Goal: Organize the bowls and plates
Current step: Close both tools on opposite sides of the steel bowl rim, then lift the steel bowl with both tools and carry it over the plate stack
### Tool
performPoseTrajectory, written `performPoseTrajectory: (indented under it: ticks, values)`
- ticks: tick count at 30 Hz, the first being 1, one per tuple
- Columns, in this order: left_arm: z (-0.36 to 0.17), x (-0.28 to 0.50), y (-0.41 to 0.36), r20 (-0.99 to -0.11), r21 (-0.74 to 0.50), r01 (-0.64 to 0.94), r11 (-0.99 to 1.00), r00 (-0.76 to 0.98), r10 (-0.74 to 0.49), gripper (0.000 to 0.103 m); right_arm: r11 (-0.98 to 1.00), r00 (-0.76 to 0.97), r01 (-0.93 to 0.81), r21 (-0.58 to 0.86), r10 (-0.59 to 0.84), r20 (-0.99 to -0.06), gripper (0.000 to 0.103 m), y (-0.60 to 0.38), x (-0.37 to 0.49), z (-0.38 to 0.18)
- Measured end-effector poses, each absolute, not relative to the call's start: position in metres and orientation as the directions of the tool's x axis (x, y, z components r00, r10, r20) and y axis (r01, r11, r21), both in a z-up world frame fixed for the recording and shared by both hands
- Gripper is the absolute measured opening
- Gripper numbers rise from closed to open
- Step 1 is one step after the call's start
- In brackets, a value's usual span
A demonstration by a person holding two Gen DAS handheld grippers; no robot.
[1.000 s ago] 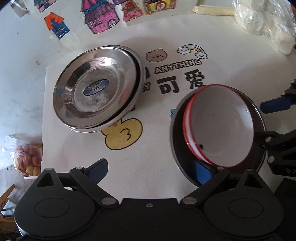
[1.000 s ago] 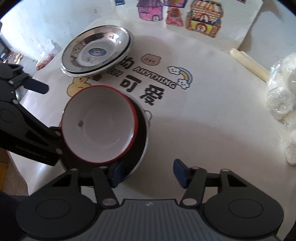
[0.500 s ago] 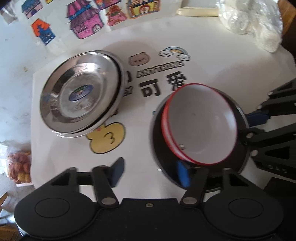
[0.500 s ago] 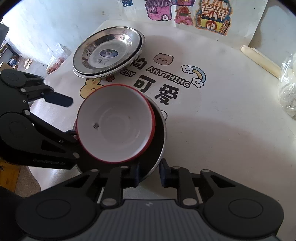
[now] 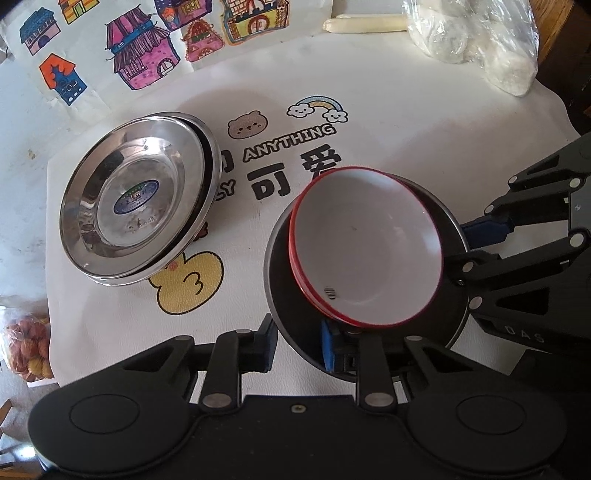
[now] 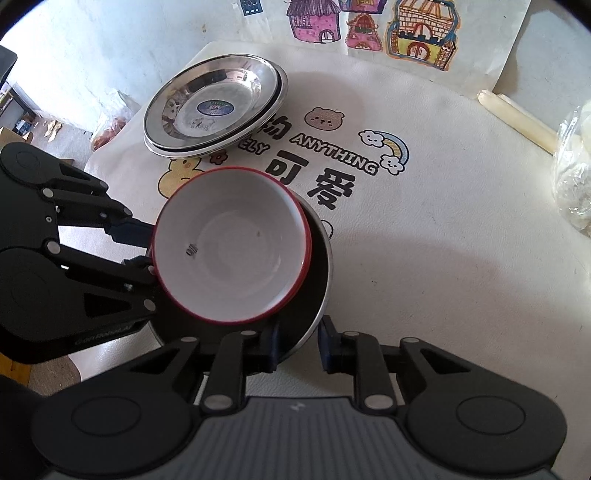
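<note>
A white bowl with a red rim (image 5: 364,254) (image 6: 231,245) sits tilted inside a larger dark bowl with a steel rim (image 5: 291,295) (image 6: 317,280). My left gripper (image 5: 297,345) is closed on the near rim of the dark bowl, one finger inside and one outside. My right gripper (image 6: 297,345) is closed on that bowl's opposite rim the same way. Each gripper also shows in the other's view, the right gripper (image 5: 484,236) and the left gripper (image 6: 136,243). A stack of steel plates (image 5: 136,201) (image 6: 216,105) lies to the far left on the cloth.
A printed white cloth (image 5: 332,155) covers the table. House drawings (image 5: 144,55) lie at the back. A plastic bag of white lumps (image 5: 480,37) and a pale stick (image 5: 365,24) sit at the back right. A bag of orange things (image 5: 26,332) lies off the left edge.
Both grippers have closed onto the dark bowl's rim from opposite sides; a second ago both were open. The views have risen a little.
</note>
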State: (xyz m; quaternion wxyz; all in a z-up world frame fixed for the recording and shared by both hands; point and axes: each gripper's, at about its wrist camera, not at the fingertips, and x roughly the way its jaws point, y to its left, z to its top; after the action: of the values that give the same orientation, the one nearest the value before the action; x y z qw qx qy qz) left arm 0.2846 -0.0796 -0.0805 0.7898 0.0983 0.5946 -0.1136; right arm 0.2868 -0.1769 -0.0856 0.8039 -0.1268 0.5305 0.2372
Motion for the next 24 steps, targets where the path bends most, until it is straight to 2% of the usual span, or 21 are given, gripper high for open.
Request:
performPoseTrajectory:
  ticks: [24]
  values:
    - [-0.0716,0.2873,-0.0778,-0.953,0.007,0.256,0.967,0.294,-0.072,0.015,0.878,0.334,-0.474,0.067,0.25,-0.909,0.021,-0.1822,0.2847,-0.0829]
